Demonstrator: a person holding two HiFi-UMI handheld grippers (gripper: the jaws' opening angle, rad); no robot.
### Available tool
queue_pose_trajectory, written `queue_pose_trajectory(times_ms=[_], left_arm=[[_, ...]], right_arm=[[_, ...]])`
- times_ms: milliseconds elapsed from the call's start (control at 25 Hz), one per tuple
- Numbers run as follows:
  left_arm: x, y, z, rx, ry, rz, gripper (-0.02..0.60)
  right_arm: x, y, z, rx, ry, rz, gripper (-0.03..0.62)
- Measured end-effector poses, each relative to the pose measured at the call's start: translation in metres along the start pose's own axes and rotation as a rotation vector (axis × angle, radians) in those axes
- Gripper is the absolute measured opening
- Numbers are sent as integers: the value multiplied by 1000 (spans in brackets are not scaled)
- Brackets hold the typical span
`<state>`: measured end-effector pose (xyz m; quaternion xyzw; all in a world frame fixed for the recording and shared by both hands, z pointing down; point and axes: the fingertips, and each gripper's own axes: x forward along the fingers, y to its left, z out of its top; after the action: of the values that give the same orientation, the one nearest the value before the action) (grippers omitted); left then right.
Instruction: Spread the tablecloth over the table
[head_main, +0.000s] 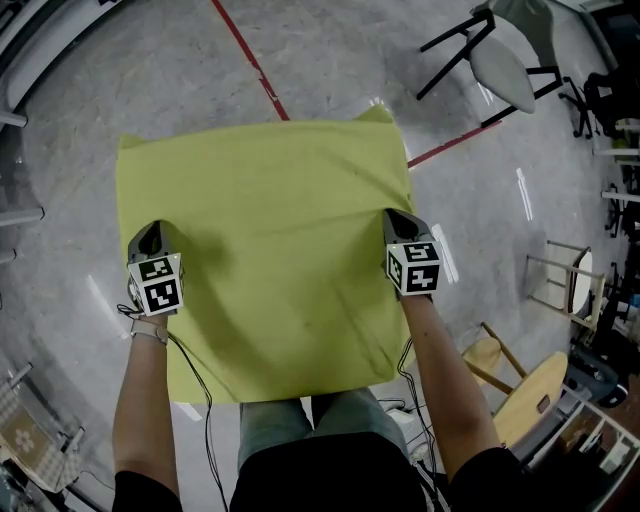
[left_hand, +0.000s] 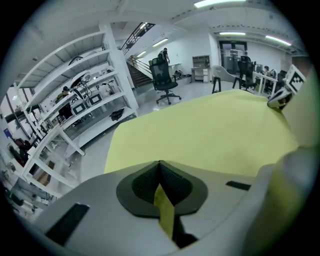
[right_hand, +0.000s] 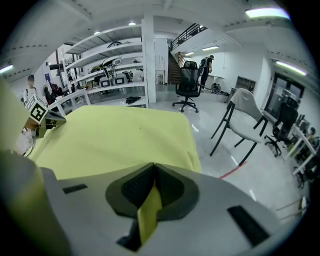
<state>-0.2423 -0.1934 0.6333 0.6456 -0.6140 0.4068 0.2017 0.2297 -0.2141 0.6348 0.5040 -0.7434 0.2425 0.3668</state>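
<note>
A yellow-green tablecloth (head_main: 270, 250) lies spread over the table and hides its top. My left gripper (head_main: 150, 238) is at the cloth's left edge and is shut on a fold of it; in the left gripper view a yellow strip of tablecloth (left_hand: 165, 210) shows pinched between the dark pads (left_hand: 145, 186). My right gripper (head_main: 393, 222) is at the right edge, likewise shut on the cloth, with a strip of tablecloth (right_hand: 148, 210) caught between its pads (right_hand: 132, 187). The right jaws have just been closing on it. The near edge hangs down in front of the person.
A red line (head_main: 250, 60) runs across the grey floor beyond the table. A black-legged chair (head_main: 500, 60) stands at the far right, wooden stools (head_main: 520, 385) at the near right. White shelving (left_hand: 75, 105) fills the left of the left gripper view.
</note>
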Motion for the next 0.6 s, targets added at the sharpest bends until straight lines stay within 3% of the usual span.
queue_pose_trajectory(times_ms=[120,600], left_arm=[[9,6,10,-43,-23,-6,8],[44,26,56,-38,-88,17,8]], right_arm=[[5,-3,9,3,-10,-10,21],[31,-14,47,-13,-17,-41,18]])
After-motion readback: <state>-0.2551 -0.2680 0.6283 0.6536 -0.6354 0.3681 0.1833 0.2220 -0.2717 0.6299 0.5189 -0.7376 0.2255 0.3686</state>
